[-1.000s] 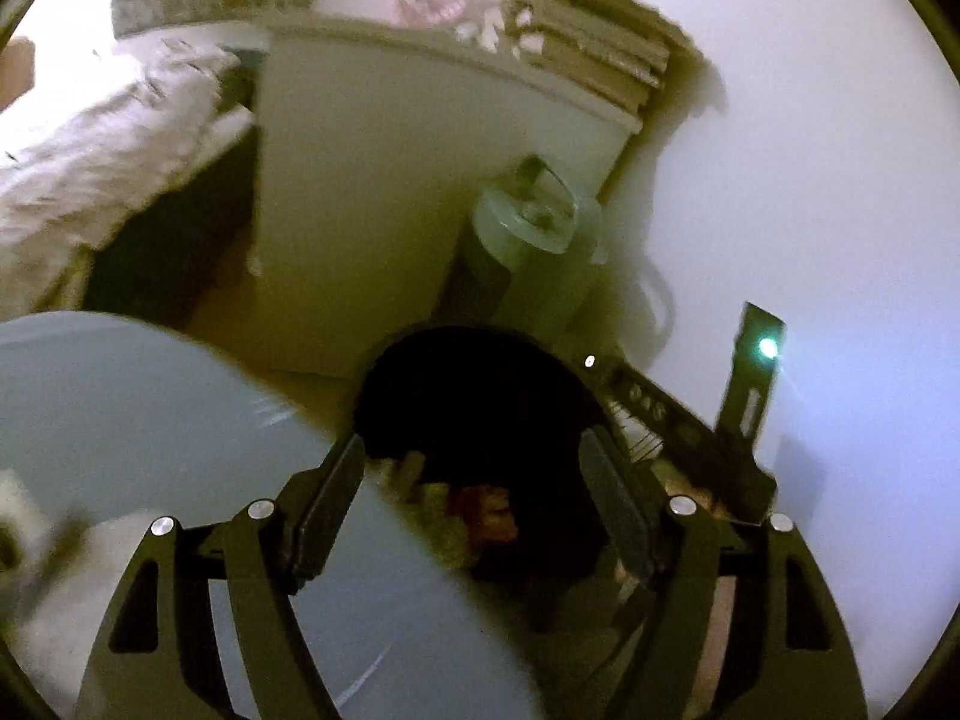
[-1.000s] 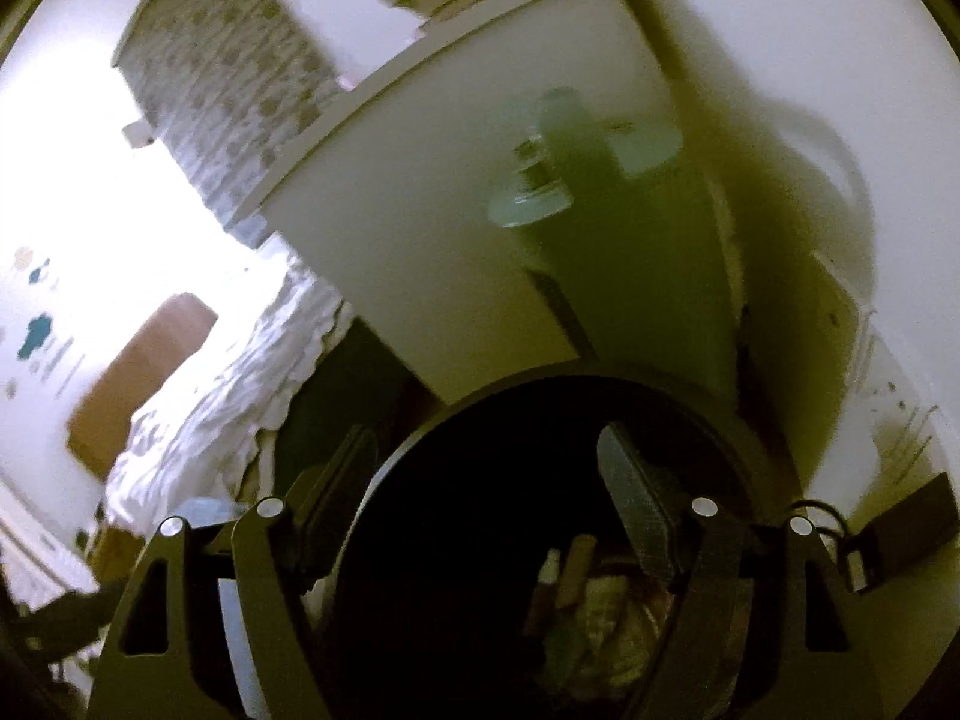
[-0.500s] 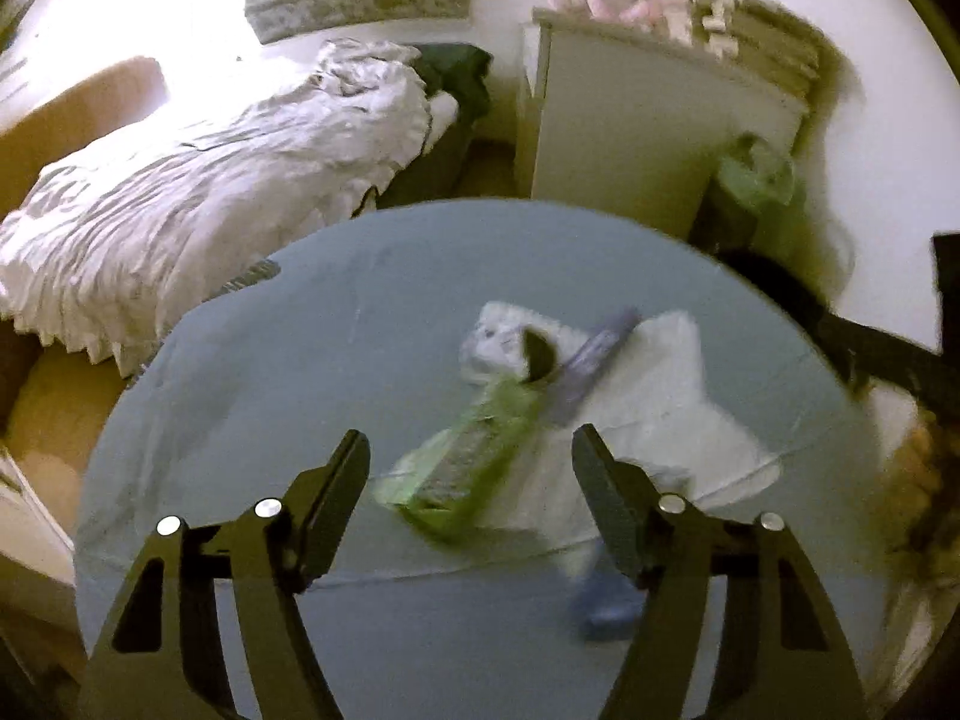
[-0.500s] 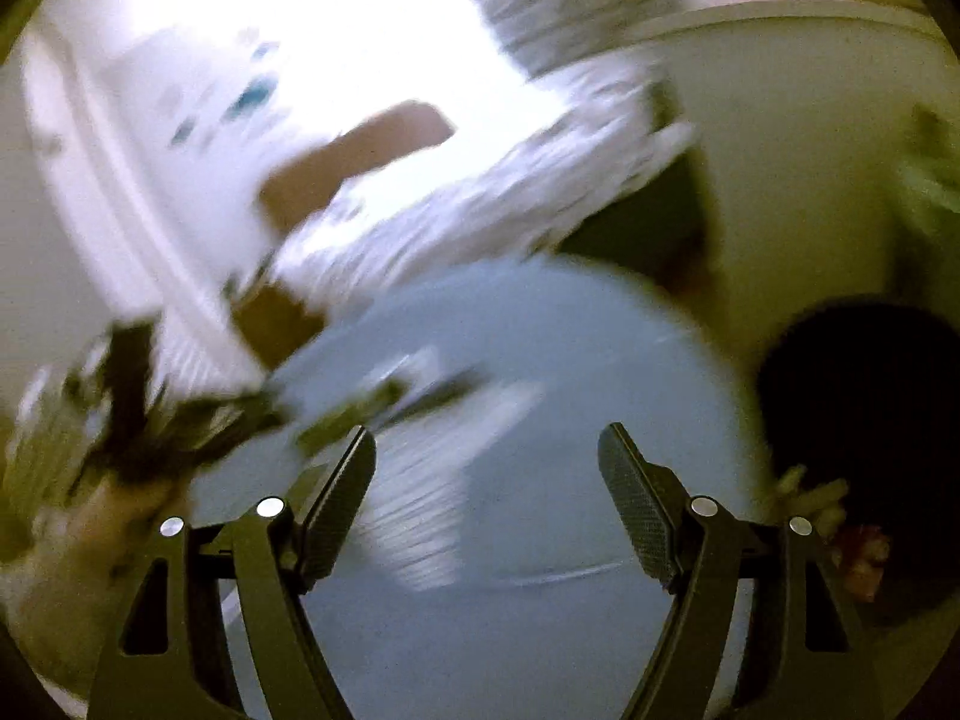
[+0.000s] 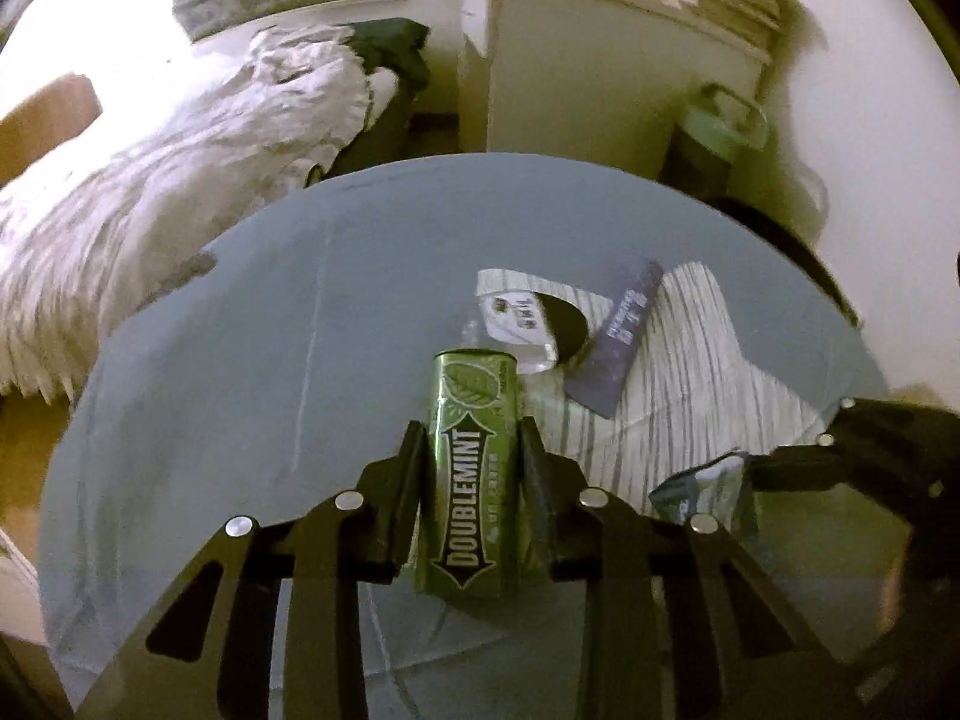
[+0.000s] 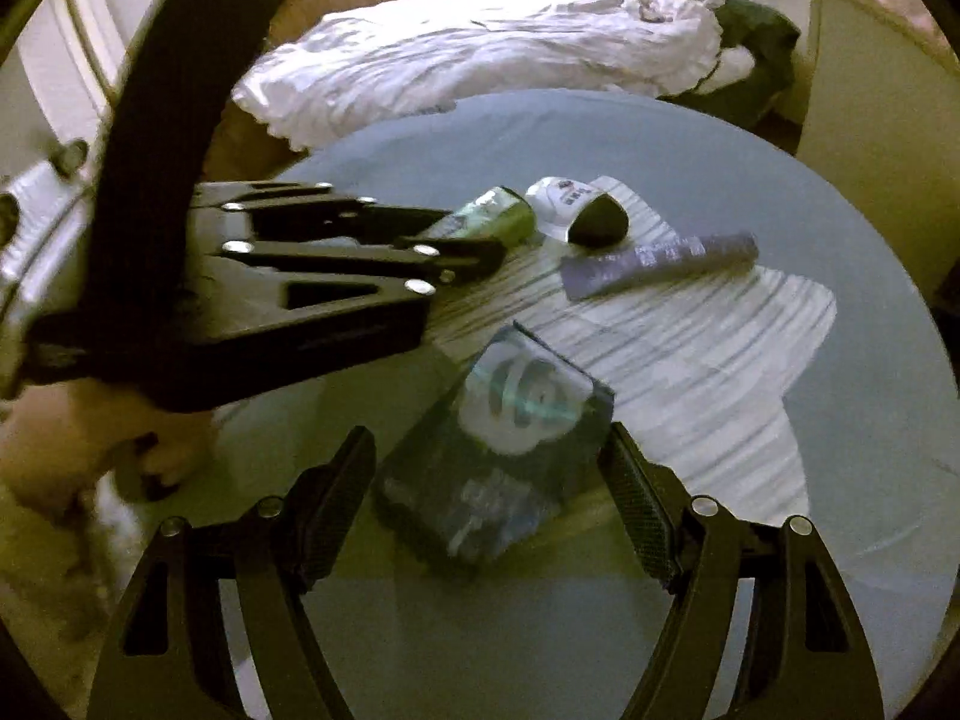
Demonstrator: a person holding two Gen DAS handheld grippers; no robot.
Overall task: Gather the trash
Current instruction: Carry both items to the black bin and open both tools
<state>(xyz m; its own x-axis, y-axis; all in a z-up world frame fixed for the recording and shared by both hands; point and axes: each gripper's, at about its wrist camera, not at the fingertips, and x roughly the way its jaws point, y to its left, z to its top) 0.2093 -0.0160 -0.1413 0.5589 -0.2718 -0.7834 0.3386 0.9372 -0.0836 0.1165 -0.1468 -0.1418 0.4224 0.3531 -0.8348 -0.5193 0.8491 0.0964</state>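
Note:
My left gripper [image 5: 474, 450] is shut on a green Doublemint gum pack [image 5: 471, 480] lying on the round blue table [image 5: 240, 360]; it also shows in the right wrist view [image 6: 468, 240], with the gum pack [image 6: 498, 219] between its fingers. My right gripper [image 6: 486, 468] is open around a dark blue packet with white print [image 6: 498, 450], without touching it. A white crumpled wrapper with a dark inside [image 5: 534, 324] [image 6: 576, 210] and a purple flat wrapper [image 5: 624, 336] [image 6: 660, 261] lie beyond.
A white striped cloth [image 6: 690, 348] lies on the table under the trash. Behind are a bed with white bedding [image 5: 150, 180], a white cabinet [image 5: 600, 78] and a green appliance [image 5: 720, 138]. A dark bin edge [image 5: 798, 246] sits past the table's right rim.
Both grippers swung from over the dark bin back to the table. The left one closed on the gum pack. The right one came down around the dark blue packet.

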